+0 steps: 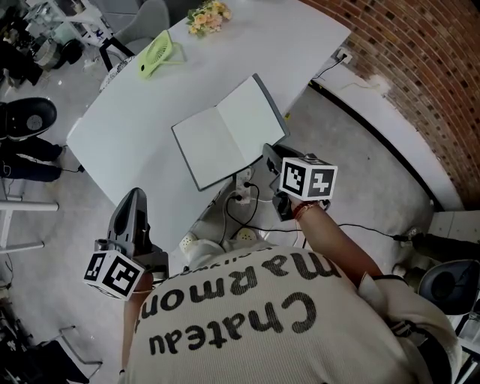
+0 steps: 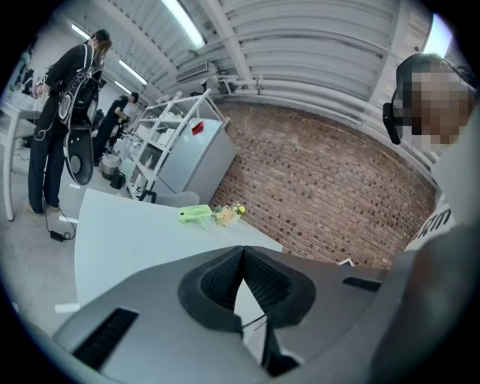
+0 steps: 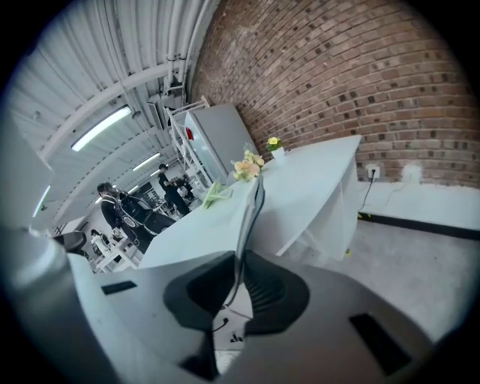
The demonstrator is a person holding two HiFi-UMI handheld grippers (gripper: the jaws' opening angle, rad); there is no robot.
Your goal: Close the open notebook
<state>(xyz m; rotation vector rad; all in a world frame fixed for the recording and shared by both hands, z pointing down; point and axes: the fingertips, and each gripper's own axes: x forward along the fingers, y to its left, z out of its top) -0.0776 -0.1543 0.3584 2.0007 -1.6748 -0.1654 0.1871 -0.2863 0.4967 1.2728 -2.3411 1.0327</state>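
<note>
White desk (image 1: 127, 127), brick wall (image 1: 420, 67) off to the right, and the notebook (image 1: 223, 139) lies open with blank pages up, right along the desk's near long edge, roughly midway down it. The right gripper (image 1: 268, 153) is in at the book's near right corner, and its own view tells the story: the jaws are clamped on the thin edge of the right-hand cover (image 3: 250, 206), which runs up and away from the pads, seen edge-on, with that half of the book tilted up off the desk. The left half of the book lies flat. The left gripper (image 1: 136, 196) hangs off the near left corner of the desk, well apart from the notebook, jaws pressed together at the tips with nothing between them (image 2: 242, 251). Far across the desk, near the far edge, sit a lime-green fan (image 1: 157, 54) and a small bunch of flowers (image 1: 208, 16). Cables (image 1: 247, 201) trail on the floor below the near edge.
</note>
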